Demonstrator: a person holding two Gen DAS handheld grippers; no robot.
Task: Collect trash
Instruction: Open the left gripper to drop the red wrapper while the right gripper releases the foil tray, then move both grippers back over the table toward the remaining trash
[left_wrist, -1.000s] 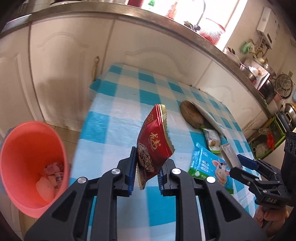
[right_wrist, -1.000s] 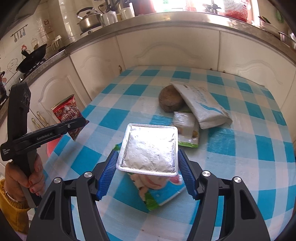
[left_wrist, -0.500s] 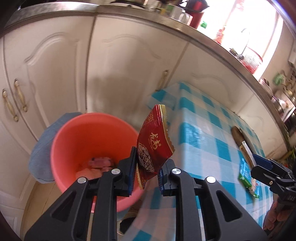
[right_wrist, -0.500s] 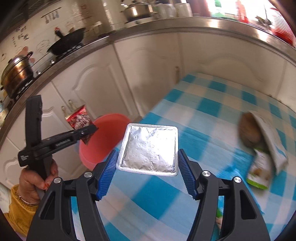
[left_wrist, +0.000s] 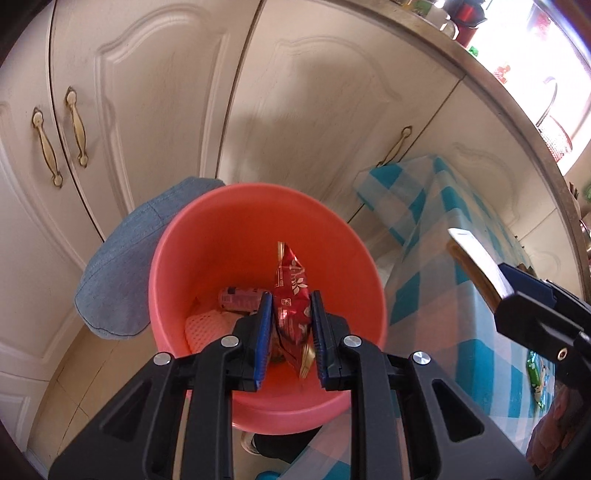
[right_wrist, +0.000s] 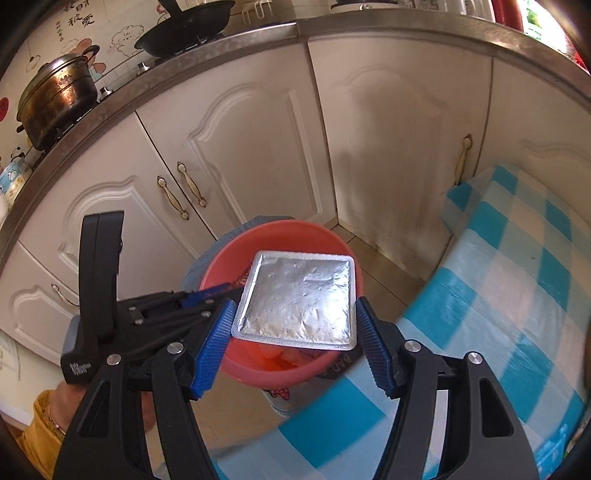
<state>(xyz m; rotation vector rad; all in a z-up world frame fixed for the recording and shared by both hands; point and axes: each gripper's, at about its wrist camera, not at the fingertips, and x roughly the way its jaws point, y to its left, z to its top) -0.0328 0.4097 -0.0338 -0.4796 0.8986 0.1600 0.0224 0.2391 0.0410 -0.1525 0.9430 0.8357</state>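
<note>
Red snack wrapper (left_wrist: 290, 306): between the blue pads of the left gripper (left_wrist: 291, 328), hanging directly over the mouth of the pink bin (left_wrist: 192, 236); whether pinched or slipping loose cannot be told, since a narrow gap seems to show at either pad.
Foil-lidded tray (right_wrist: 299, 301): clamped by its two side edges in the right gripper (right_wrist: 295, 338), foil face up and tilted slightly, poised above the near rim of the bin.
Bin contents: a small pink carton (left_wrist: 238, 297) and a pale mesh piece (left_wrist: 208, 325) at the bottom, partly hidden behind the left fingers.
Bin position: on the floor against the white cabinet doors (right_wrist: 236, 155), just beside the hanging corner of the blue-checked tablecloth (right_wrist: 517, 280); a blue cloth (left_wrist: 125, 266) draped behind its far rim.
Remaining on the tablecloth: a green packet (left_wrist: 535, 376) near the right edge of the left view; other items too cropped to name.
Stage (judged): drop-off, wrapper first, tray next.
Risk, wrapper: light and flat, likely to flutter or cling to a pad; could catch the rim and land on the floor.
Risk, tray: wide against the bin mouth, held near the rim; released here, could bridge the rim or tip out toward the tablecloth.
Risk, crowding: both grippers over one opening, very near each other; a bump could knock either item aside.
</note>
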